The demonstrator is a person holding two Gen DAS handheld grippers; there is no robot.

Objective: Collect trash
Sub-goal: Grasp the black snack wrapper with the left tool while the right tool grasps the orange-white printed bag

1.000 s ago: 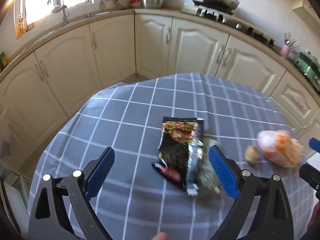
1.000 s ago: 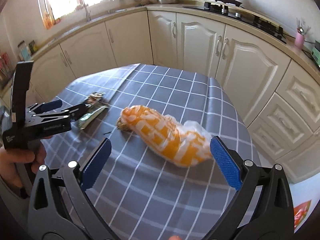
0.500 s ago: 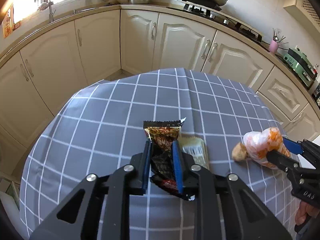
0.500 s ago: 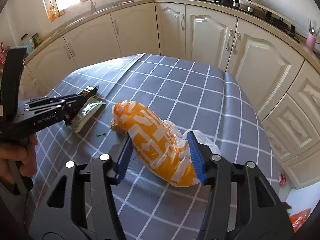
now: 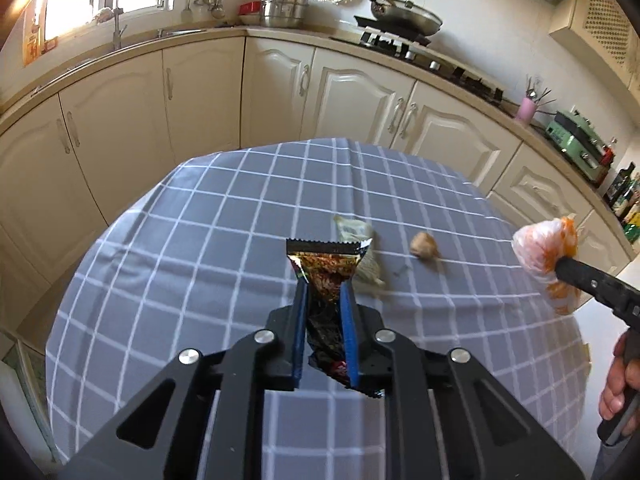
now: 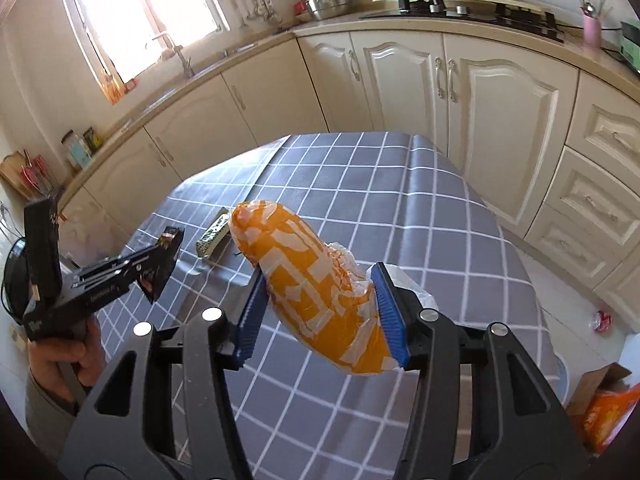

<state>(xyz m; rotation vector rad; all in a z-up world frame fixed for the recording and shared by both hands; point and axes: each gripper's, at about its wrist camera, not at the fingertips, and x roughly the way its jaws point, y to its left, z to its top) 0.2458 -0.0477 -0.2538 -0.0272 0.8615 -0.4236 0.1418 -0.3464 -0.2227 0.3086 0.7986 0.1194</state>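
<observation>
Your left tool (image 5: 325,300) is clamped on the dark snack wrapper (image 5: 325,268), lifted off the worktop (image 5: 224,216). Your right tool (image 6: 320,308) grips the orange bag (image 6: 308,280), also raised. Beyond the left tool lie a pale packet (image 5: 352,230) and a brown lump (image 5: 424,245).

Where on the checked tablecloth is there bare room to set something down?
Bare cloth: the far half toward the cabinets and the left side of the tablecloth. Crowded: mid-table, where a pale wrapper and a small brown lump lie close together, just beyond the left gripper.
</observation>
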